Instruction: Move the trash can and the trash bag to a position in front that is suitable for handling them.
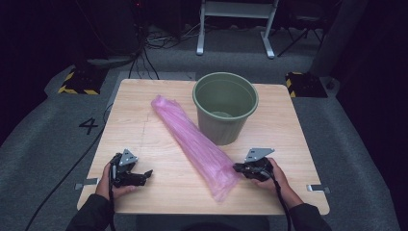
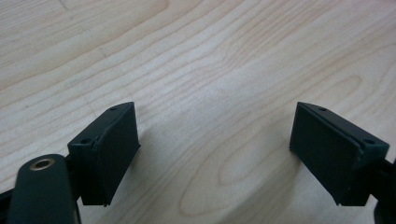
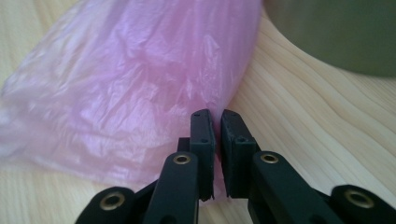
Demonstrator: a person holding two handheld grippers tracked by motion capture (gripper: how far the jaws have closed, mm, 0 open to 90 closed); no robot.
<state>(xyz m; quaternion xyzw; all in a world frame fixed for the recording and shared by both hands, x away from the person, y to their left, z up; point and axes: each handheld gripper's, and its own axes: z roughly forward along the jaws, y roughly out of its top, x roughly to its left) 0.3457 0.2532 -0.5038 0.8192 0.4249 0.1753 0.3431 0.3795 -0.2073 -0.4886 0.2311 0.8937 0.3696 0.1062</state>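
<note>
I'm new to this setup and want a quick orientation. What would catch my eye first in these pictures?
First, the long pink plastic bag lying diagonally across the wooden table, its near end by the right gripper, whose jaws are pinched on the bag's edge. Next, the green bucket standing upright just beyond the bag, at the table's far side. The left gripper rests open over bare wood at the near left.
</note>
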